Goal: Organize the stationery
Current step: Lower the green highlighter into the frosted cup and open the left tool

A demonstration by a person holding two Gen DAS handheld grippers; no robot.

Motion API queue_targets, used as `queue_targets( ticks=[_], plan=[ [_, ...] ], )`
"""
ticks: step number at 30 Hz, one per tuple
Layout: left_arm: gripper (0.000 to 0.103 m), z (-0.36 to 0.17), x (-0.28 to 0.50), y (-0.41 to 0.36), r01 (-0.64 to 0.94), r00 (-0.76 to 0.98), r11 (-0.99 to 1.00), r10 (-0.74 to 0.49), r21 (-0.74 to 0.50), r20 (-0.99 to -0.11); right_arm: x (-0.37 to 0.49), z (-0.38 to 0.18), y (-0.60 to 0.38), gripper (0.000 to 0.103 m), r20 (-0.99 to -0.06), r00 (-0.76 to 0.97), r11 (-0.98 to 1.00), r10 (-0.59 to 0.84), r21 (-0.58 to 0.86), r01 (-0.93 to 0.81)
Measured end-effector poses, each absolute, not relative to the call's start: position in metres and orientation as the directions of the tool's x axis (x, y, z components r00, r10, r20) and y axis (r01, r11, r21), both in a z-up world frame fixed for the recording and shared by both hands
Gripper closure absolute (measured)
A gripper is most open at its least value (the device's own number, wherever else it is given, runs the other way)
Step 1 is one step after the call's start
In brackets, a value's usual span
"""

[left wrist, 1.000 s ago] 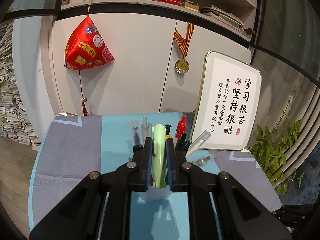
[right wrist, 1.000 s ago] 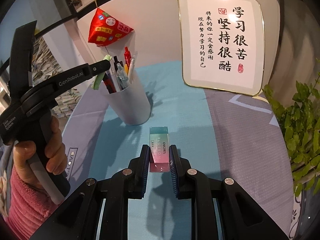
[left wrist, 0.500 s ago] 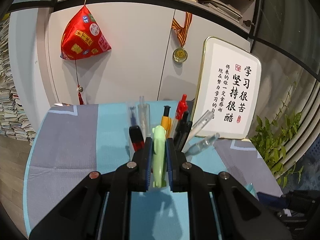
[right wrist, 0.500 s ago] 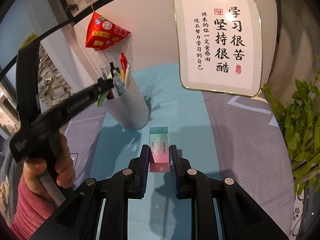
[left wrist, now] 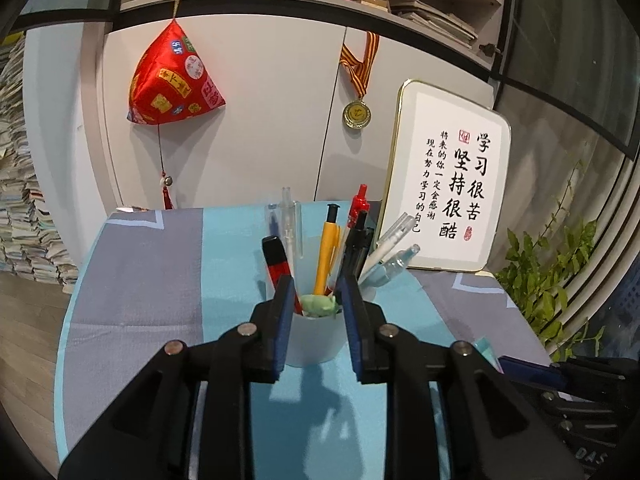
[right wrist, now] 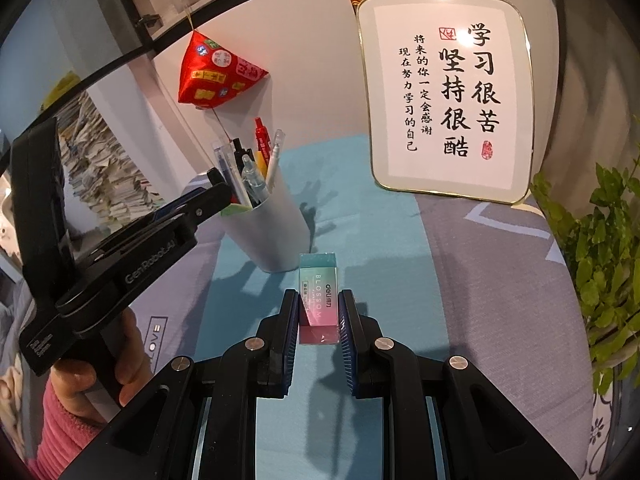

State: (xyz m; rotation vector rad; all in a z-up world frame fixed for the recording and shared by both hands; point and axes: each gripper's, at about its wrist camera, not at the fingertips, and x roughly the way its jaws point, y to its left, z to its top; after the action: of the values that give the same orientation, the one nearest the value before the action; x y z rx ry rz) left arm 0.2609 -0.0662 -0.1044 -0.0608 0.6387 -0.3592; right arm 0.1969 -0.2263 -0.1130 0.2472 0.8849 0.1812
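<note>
Blue-grey cloth surface (right wrist: 480, 280). Eraser (right wrist: 318, 300) is clamped by right gripper (right wrist: 319, 312), pen cup (right wrist: 276, 224) at its 11 o'clock. Left gripper (left wrist: 317, 296) jaws have just been opening; green pen (left wrist: 318, 305) sits released in cup. Judged next: left is backed off, eraser is stowed.

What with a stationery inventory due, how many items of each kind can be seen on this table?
Pens and markers standing in the holder: 8
Light green item in the holder, kind unclear: 1
Eraser: 1
Pen holder: 1
Total: 11
</note>
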Motion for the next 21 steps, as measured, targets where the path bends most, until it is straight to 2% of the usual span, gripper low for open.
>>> queue_targets(
  ticks=[12,21],
  plan=[
    [0.07,-0.105,0.214,-0.033,0.257,0.764,0.953,-0.304,-0.163,-0.57,0.198,-0.108,-0.22,0.082,-0.732,0.627,0.953,0.267,0.298,-0.059],
    [0.07,-0.115,0.196,-0.022,0.253,0.749,0.953,-0.303,-0.169,-0.59,0.204,-0.087,-0.2,0.082,-0.708,0.649,0.954,0.278,0.281,-0.102]
  ],
)
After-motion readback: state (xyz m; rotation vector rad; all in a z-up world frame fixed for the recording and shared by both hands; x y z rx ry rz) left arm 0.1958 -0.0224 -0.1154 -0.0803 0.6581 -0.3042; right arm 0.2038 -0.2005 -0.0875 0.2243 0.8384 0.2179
